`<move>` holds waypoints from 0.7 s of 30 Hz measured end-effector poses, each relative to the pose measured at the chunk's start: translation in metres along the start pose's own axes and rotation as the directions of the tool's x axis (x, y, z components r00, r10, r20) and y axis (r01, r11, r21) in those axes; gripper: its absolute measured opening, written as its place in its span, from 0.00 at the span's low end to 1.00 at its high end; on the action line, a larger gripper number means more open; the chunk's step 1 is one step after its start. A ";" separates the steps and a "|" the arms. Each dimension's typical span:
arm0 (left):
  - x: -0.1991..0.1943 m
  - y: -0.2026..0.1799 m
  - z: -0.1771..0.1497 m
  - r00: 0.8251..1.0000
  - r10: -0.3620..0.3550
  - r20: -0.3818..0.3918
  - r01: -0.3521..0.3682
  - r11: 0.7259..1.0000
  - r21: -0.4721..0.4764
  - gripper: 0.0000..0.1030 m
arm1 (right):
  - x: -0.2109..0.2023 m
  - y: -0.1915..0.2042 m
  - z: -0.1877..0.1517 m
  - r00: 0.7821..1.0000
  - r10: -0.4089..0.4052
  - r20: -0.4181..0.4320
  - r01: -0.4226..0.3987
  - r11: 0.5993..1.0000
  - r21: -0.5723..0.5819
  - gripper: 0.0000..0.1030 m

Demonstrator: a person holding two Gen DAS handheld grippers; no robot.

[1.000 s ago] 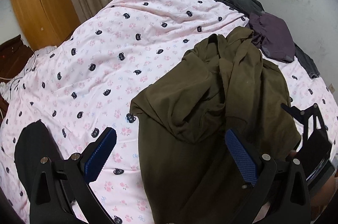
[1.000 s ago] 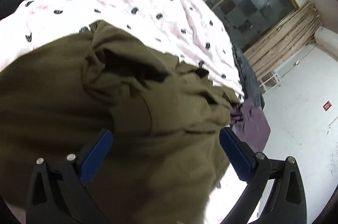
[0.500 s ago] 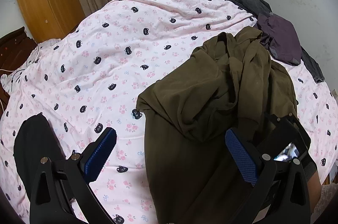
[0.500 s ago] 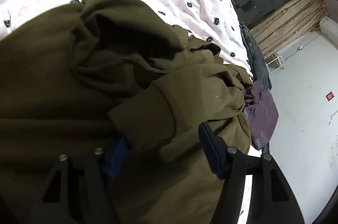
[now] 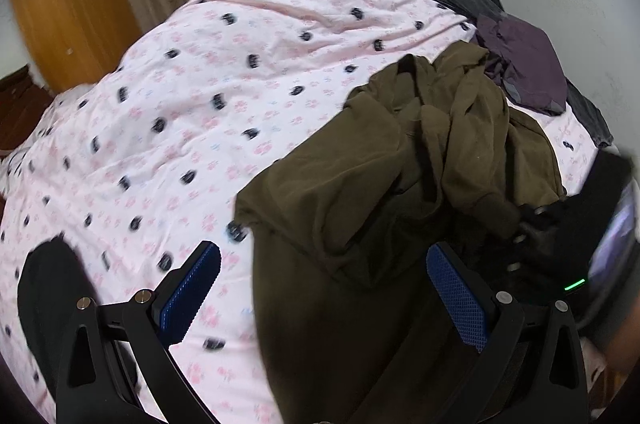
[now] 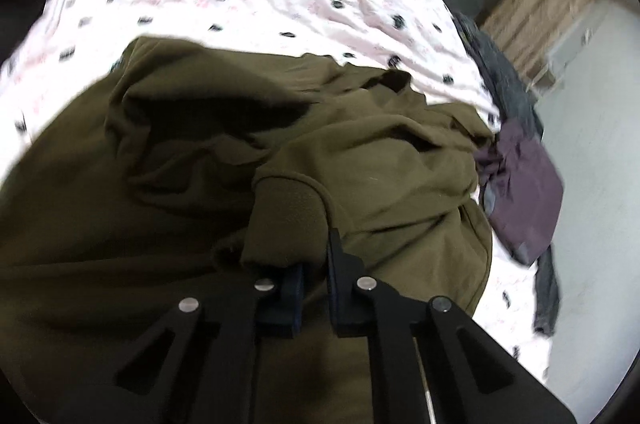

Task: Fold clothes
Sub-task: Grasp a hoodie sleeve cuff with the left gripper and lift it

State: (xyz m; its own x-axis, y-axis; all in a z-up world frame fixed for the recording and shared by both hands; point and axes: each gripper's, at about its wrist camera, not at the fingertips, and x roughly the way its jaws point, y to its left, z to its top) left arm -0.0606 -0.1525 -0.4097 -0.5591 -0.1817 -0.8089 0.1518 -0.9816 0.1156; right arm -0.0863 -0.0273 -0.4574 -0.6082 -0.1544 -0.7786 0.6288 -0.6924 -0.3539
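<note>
Your right hand-held gripper (image 6: 316, 264) pinches the ribbed cuff (image 6: 286, 220) of the soft, limp olive-green sweatshirt (image 5: 360, 224); left hand-held gripper (image 5: 324, 288) spread beside it.

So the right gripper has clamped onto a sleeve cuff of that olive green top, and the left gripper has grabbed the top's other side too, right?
Not quite. The right gripper is indeed shut on the cuff of the olive green top, but the left gripper has grabbed nothing: the left wrist view shows its jaws wide open above the top's edge and the pink bedsheet.

Olive sweatshirt (image 6: 380, 159) matt fleecy cloth; bedsheet (image 5: 248, 71) smooth printed cotton; wardrobe (image 5: 68, 3) glossy wood.
</note>
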 end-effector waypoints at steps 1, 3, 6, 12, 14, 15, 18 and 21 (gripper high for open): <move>0.006 -0.005 0.004 1.000 -0.003 0.006 0.003 1.000 0.020 0.99 | -0.003 -0.015 0.000 1.000 0.029 -0.007 -0.029 0.999 0.038 0.10; 0.021 -0.019 0.011 1.000 -0.009 0.015 0.008 0.997 0.074 0.99 | -0.008 -0.046 -0.002 0.998 0.069 -0.012 -0.067 0.992 0.109 0.09; 0.040 -0.045 0.022 0.996 -0.081 0.026 0.076 0.986 0.149 0.99 | -0.016 -0.099 -0.006 0.996 0.084 -0.002 -0.083 0.978 0.190 0.09; 0.076 -0.099 0.040 0.982 -0.184 0.041 0.168 0.953 0.253 0.99 | -0.026 -0.191 -0.017 1.000 0.015 0.012 -0.017 0.967 0.254 0.09; 0.093 -0.112 0.045 0.982 -0.189 0.026 0.176 0.950 0.257 0.99 | -0.024 -0.213 -0.022 1.000 -0.003 0.007 0.002 0.965 0.264 0.09; 0.101 -0.118 0.048 0.981 -0.191 0.019 0.180 0.949 0.258 0.99 | -0.024 -0.217 -0.024 1.000 -0.007 0.003 0.006 0.964 0.265 0.09; 0.117 -0.126 0.054 0.978 -0.207 -0.005 0.202 0.950 0.237 0.99 | -0.022 -0.231 -0.031 1.000 -0.008 -0.003 0.008 0.963 0.270 0.09; 0.125 -0.129 0.059 0.973 -0.228 -0.042 0.231 0.950 0.208 0.99 | -0.019 -0.236 -0.039 1.000 -0.001 -0.006 0.002 0.963 0.269 0.09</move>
State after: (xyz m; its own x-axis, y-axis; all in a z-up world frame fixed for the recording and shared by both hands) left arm -0.1985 -0.0524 -0.4918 -0.5447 0.0491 -0.8372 -0.1547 -0.9870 0.0428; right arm -0.2042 0.1668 -0.3791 -0.6059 -0.1498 -0.7813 0.4739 -0.8568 -0.2032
